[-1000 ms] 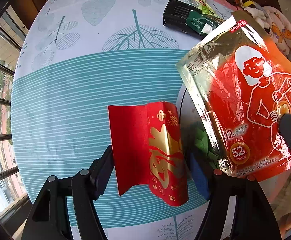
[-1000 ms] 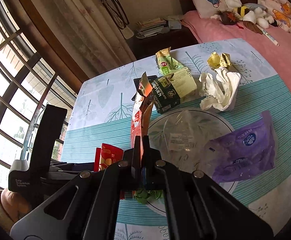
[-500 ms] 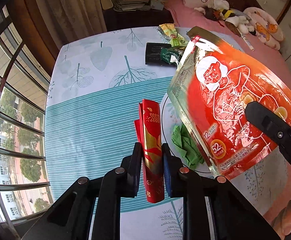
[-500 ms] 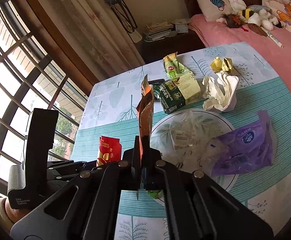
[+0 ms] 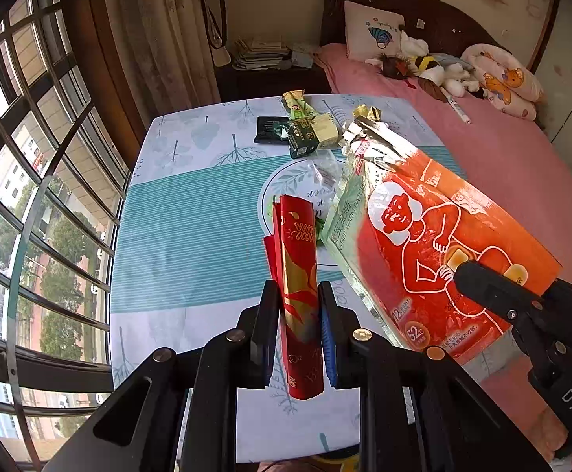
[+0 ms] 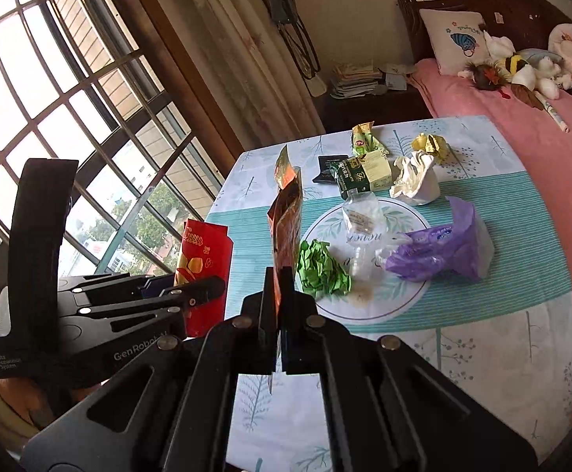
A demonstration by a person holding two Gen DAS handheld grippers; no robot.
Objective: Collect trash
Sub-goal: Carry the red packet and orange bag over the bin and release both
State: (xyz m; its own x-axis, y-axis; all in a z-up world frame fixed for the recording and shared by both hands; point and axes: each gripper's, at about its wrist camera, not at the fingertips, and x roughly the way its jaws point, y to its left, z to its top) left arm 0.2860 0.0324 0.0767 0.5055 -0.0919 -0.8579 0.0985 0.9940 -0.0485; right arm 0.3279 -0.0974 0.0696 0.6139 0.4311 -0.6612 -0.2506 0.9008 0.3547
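My left gripper is shut on a red and gold envelope, folded upright between the pads and lifted above the table. From the right wrist view the same envelope shows in the left gripper at the left. My right gripper is shut on an orange foil warm-patch pouch, seen edge-on there. In the left wrist view the pouch hangs broadside at the right. On the table lie green crumpled paper, a purple bag, clear plastic and a white tissue.
A green carton, a black box, a green wrapper and a yellow wrapper lie at the table's far side. A pink bed with toys stands right. Barred windows run along the left.
The left gripper closed on the red envelope, folding it, and lifted it off the table. Both grippers rose and drew back, so more of the table and room shows.
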